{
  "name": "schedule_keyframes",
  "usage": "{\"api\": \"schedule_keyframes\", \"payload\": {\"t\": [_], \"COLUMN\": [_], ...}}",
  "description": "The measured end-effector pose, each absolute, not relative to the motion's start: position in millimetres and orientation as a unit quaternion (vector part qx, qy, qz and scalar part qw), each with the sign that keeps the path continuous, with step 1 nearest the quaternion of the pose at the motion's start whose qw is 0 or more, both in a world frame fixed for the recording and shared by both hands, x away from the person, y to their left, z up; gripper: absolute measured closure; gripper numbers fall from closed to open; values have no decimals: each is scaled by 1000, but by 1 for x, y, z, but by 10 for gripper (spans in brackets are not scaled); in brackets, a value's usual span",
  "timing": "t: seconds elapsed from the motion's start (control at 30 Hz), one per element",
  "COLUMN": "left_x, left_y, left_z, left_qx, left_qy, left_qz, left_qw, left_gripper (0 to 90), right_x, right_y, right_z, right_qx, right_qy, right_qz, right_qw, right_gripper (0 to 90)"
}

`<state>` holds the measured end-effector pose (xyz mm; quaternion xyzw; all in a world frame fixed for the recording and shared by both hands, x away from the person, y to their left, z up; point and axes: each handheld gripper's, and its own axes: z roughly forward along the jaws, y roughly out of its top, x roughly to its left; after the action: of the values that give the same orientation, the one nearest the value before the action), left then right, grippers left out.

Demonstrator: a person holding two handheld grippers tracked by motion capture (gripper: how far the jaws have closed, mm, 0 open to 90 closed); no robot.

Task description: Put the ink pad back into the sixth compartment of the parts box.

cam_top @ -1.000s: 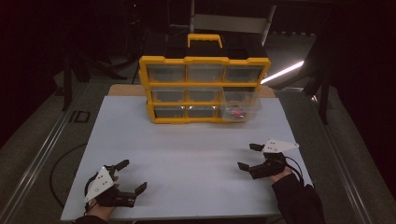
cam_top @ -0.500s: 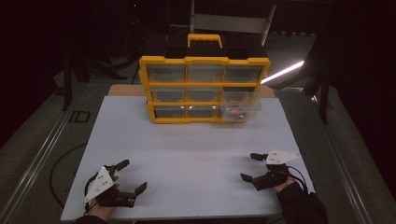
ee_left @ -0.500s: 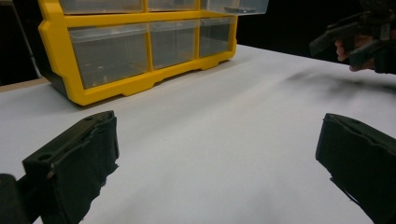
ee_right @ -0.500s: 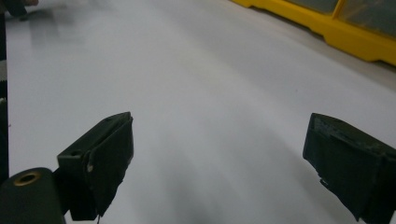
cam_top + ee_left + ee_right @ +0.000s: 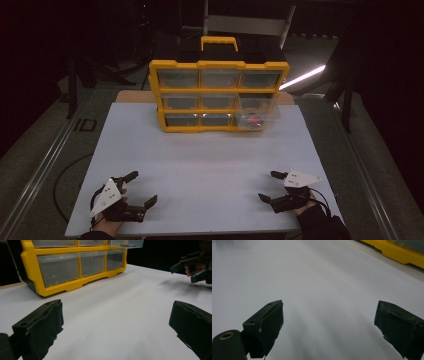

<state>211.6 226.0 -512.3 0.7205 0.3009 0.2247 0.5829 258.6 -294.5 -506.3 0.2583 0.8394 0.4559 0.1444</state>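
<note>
A yellow organizer (image 5: 220, 95) with clear drawers stands at the far middle of the white table (image 5: 210, 160). Its right middle drawer (image 5: 257, 114) is pulled out and holds something small and red (image 5: 254, 121). My left gripper (image 5: 140, 189) rests open at the near left edge, nothing between its jaws. My right gripper (image 5: 268, 186) sits open at the near right, also empty. The left gripper view has the organizer (image 5: 75, 265) ahead, its own jaws wide apart, and the right gripper (image 5: 195, 266) at the far right. In the right gripper view a yellow organizer corner (image 5: 402, 255) lies top right.
The table's near edge runs just beneath both hands. A metal rail (image 5: 40, 165) runs along the floor on the left. A bright light strip (image 5: 305, 77) glows behind the organizer to the right. Dark surroundings ring the table.
My right gripper has drawn back toward the near edge of the table and sunk lower. My left gripper has stayed put.
</note>
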Motion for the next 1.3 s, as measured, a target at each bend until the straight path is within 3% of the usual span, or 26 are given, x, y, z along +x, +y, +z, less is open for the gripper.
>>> {"api": "schedule_keyframes", "payload": {"t": [0.33,1.3], "left_x": [212,214], "left_y": [226,226], "left_z": [-513,-515], "left_qx": [722,723], "left_qy": [301,306], "left_qz": [222,220], "left_qw": [583,579], "left_gripper": [1,1], "right_x": [258,265], "right_y": [-302,-294], "right_z": [-510,-515], "right_qx": [280,313], "right_qy": [832,823], "right_qz": [447,444], "right_qw": [174,167], "right_gripper": [87,88]}}
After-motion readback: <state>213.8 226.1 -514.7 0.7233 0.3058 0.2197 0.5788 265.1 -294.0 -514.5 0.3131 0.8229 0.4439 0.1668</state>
